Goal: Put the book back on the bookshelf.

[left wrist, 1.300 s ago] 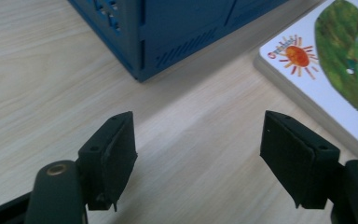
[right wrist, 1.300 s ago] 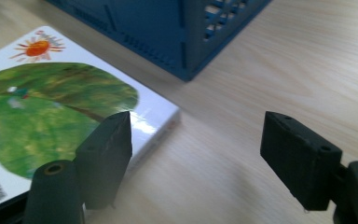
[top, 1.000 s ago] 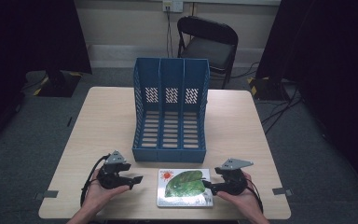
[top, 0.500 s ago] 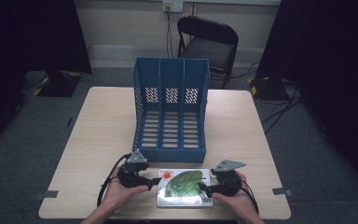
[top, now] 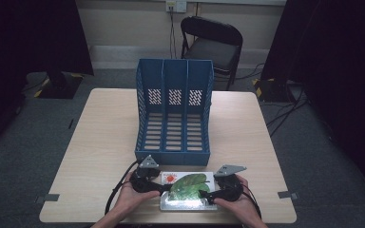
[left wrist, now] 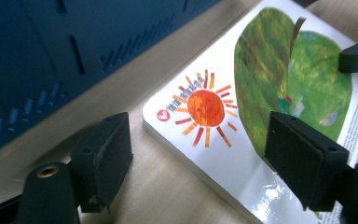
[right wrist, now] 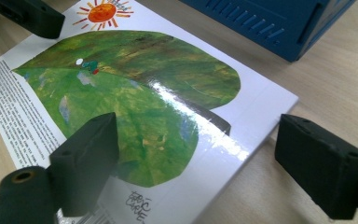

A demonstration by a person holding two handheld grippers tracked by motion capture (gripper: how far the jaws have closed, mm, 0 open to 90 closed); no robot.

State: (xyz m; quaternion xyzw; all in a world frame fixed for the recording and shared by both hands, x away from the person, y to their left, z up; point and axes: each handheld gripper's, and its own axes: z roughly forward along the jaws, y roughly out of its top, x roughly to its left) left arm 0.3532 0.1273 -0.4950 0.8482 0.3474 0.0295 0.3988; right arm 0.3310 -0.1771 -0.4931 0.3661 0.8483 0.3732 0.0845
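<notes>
Both claws stand wide open over a picture book (top: pixel 188 190) that lies flat on the wooden surface (top: pixel 100 156). The left claw (left wrist: pixel 205 154) straddles the book's corner beside the printed orange sun (left wrist: pixel 206 108): one jaw over bare wood, the other above the green leaf (right wrist: pixel 135 98). The right claw (right wrist: pixel 200 163) brackets the opposite corner, one jaw over the cover, the other off its edge. Whether any jaw touches is unclear. A blue file rack (top: pixel 174 111) sits just beyond them

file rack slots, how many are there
3, side by side in the blue rack standing mid-table beyond the book: left, middle, right. All look empty.
</notes>
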